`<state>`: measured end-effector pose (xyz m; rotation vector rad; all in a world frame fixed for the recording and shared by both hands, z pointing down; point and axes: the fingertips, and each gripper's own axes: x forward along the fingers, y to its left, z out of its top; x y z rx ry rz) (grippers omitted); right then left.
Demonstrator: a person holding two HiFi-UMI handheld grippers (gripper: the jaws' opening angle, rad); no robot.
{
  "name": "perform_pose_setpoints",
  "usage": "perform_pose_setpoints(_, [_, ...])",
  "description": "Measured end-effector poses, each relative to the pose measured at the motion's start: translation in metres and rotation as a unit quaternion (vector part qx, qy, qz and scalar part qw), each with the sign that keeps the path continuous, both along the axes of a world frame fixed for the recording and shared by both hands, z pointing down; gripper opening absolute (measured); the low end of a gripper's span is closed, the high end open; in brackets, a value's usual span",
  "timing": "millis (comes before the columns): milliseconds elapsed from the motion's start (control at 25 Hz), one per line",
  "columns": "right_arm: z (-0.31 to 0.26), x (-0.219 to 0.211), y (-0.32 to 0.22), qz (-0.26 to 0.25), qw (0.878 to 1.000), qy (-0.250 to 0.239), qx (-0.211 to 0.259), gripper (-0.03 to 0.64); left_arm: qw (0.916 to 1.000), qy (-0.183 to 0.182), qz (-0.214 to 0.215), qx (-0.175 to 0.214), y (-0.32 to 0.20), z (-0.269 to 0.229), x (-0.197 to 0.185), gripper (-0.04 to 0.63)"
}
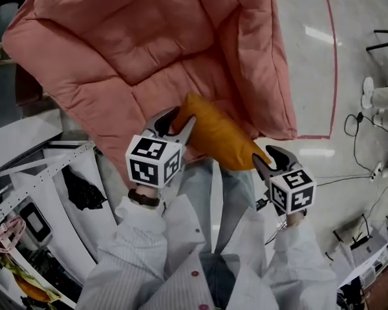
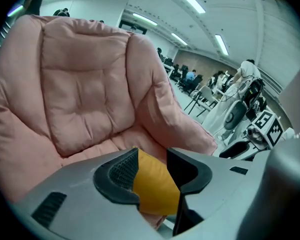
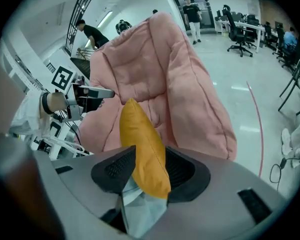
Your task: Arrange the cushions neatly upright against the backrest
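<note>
An orange-yellow cushion [image 1: 213,134] hangs in front of the seat edge of a big pink padded armchair [image 1: 149,44]. My left gripper [image 1: 176,123] stands at the cushion's upper left corner, my right gripper [image 1: 269,160] at its lower right corner. In the left gripper view the cushion [image 2: 152,186] lies between parted jaws, the ribbed pads bare beside it, with the armchair [image 2: 80,84] behind. In the right gripper view the cushion [image 3: 142,144] stands edge-on between parted jaws of the right gripper [image 3: 150,166], in front of the armchair [image 3: 155,69]. Neither pair of pads presses on it.
A metal rack [image 1: 26,192] with clutter stands at the left of the armchair. A red tape line [image 1: 334,63] marks the floor to the right, with cables [image 1: 362,147] and a shoe [image 1: 370,92] beyond. Office chairs [image 3: 240,34] and people are far behind.
</note>
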<state>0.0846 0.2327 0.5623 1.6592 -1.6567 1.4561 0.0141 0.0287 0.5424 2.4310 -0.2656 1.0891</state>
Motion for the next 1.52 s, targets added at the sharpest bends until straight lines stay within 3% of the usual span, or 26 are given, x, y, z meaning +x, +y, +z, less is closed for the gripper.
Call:
perform_pose_setpoints(640, [0.099,-0.016,0.056,-0.044,0.993,-0.009,-0.109,0.212,0.9983,-0.023,0.024,-0.047,0.009,0.069,0.001,0.266])
perform_pose_setpoints(1040, [0.120,-0.024,0.065,0.006,0.988,-0.081,-0.134,0.212,0.9975,-0.045,0.021,-0.050,0.011,0.088,0.001,0.251])
perform_pose_setpoints(1280, [0.119,-0.030,0.058,-0.005,0.986,-0.098,-0.136,0.089,0.9967,-0.042,0.015,-0.067,0.010,0.092,-0.001,0.171])
perform_pose_setpoints(1520, [0.111,-0.035,0.048,-0.015,0.986,-0.096,-0.135,0.060,0.9964,-0.047,-0.002,-0.070,0.002,0.094,-0.013,0.150])
